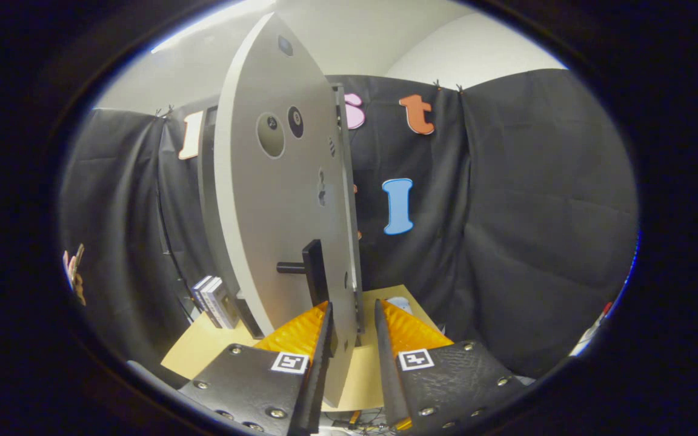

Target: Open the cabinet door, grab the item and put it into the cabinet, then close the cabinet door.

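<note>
While the pale grey flat-panel cabinet door stands ajar, gripper straddles its edge, fingers narrowly parted, left touching, right apart. Black bar handle at 11 o'clock. Item: cannot identify.

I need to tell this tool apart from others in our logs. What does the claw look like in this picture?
The claw has two wedge-shaped fingers with ribbed inner pads, mounted on dark textured plates fixed with silver screws. Each plate carries a small square black-and-white marker. The fingers straddle the edge of the grey cabinet door.
</note>
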